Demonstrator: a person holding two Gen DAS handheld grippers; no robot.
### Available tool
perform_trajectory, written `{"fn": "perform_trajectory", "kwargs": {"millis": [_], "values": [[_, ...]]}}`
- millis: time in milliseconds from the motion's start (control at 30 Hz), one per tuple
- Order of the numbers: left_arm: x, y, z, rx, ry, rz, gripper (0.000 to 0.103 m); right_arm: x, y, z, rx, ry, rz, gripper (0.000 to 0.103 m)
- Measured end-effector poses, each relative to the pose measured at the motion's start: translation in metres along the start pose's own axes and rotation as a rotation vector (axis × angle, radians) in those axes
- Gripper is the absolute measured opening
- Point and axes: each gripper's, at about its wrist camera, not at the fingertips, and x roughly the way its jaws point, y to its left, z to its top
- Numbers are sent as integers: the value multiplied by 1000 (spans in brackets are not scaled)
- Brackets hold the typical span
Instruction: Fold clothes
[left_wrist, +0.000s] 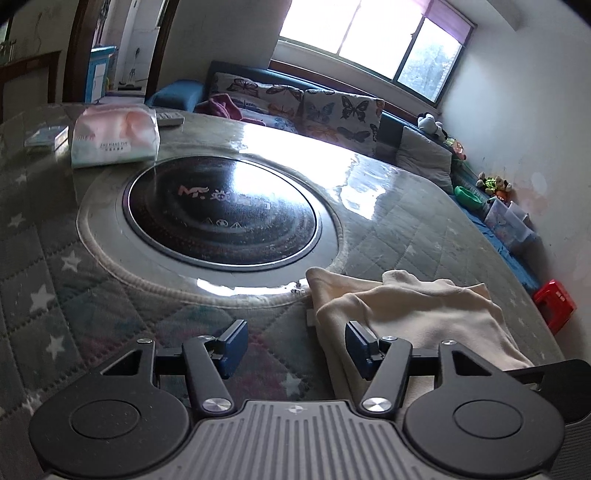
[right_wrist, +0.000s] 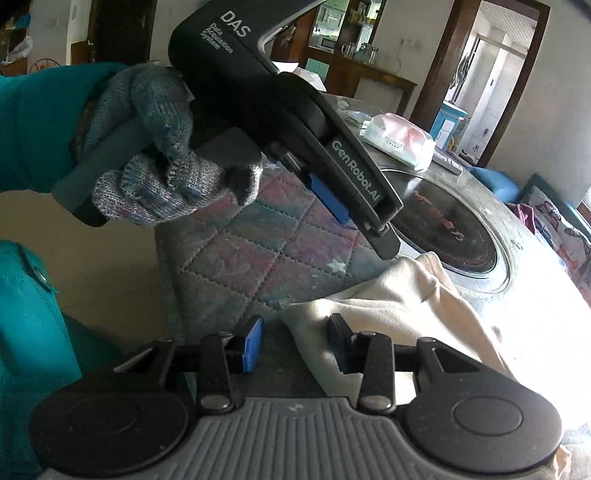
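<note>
The cream soft-knit garment (left_wrist: 417, 314) lies rumpled on the quilted star-patterned worktop (left_wrist: 55, 295), at five o'clock of the black round hob (left_wrist: 221, 214); both the left tool (left_wrist: 295, 349) and right tool (right_wrist: 295, 343) gape empty at its near edge, so gripping that edge seems next.

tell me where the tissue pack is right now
The pink-and-white tissue pack sits on the far left of the table in the left wrist view, just beyond the black round cooktop, beside a remote.

Home living room: sofa (left_wrist: 332, 107), quilted table (left_wrist: 55, 266)
</note>
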Motion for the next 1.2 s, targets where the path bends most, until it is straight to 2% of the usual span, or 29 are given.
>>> {"fn": "perform_trajectory", "kwargs": {"millis": [167,233,433,600,767,800,900,1000,1200], "values": [[-1,-1,0,-14,-2,-4,61,-8,0,8,-6,-32,-21,34],[-1,-2,0,-13,-3,-5,61,-13,-2,11,16,-41,1,31],[-1,-3,0,-19,1,-8,61,-1,-1,5,49,0,41,31],[-1,-5,1,-27,5,-16,61,-7,-2,10,37,-26,2,30],[2,-8,1,-38,21,-24,61,1,1,7,-4,3,-9,31],[2,-8,1,-40,24,-25,61,2,2,7,-14,1,-16,30],[2,-10,1,-54,33,-29,61,2,-1,7,-9,-6,-38,15],[2,-11,2,-86,42,-39,63,-2,-9,8,32,-21,-32,10],[2,-10,4,-195,64,-67,64,-17,-31,12,178,-74,8,9]]}}
